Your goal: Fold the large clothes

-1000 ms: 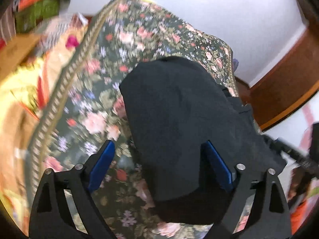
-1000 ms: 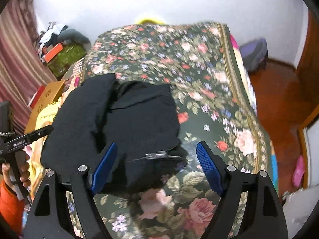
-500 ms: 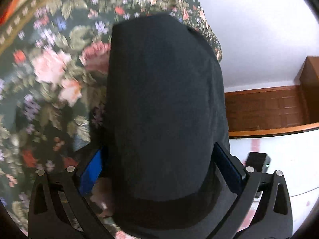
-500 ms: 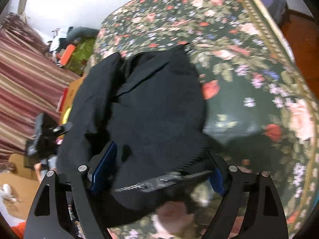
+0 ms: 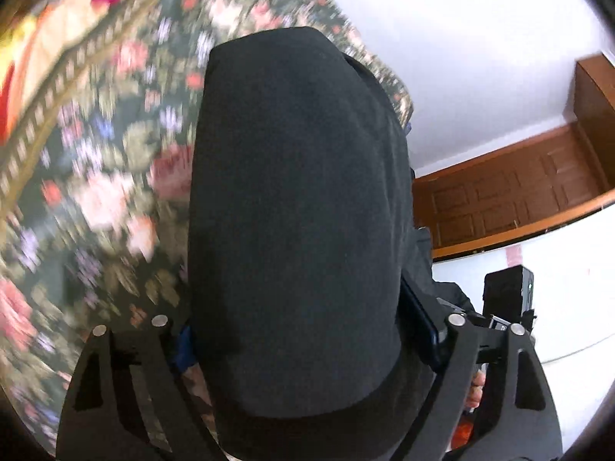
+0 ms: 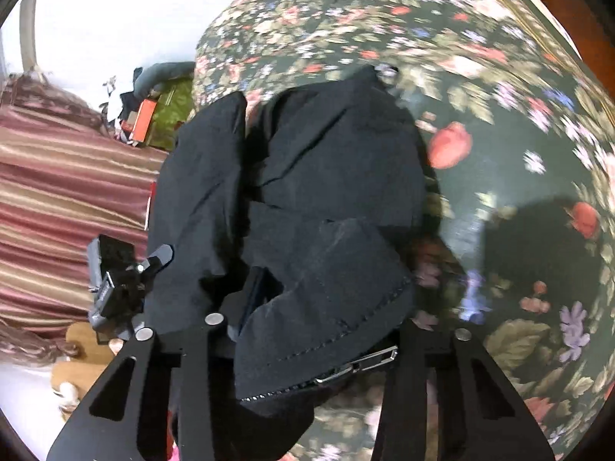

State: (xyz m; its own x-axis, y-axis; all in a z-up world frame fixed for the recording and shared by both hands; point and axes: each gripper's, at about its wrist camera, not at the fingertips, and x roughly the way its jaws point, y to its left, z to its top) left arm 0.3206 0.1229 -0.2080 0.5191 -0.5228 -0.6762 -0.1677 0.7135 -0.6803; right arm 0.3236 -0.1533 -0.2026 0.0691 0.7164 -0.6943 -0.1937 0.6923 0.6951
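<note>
I have the black jacket (image 6: 307, 176) lying on the floral bedspread (image 6: 519, 123). My left gripper (image 5: 307, 342) and right gripper (image 6: 319, 330) each straddle its near hem, jaws wide, fabric between them; whether they pinch, I cannot tell. Next I judge: clamp, then fold the hem away.

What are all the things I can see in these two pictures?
black garment: one, black, lying on the bed, its near edge between both tools
zipper pull: one, metal, on the garment's near edge
floral bedspread: one, dark green with pink flowers, under the garment
striped curtain: one, maroon and tan, beside the bed
wooden door: one, brown, by the white wall
left tool: one, black, around the garment
right tool: one, black, around the garment
</note>
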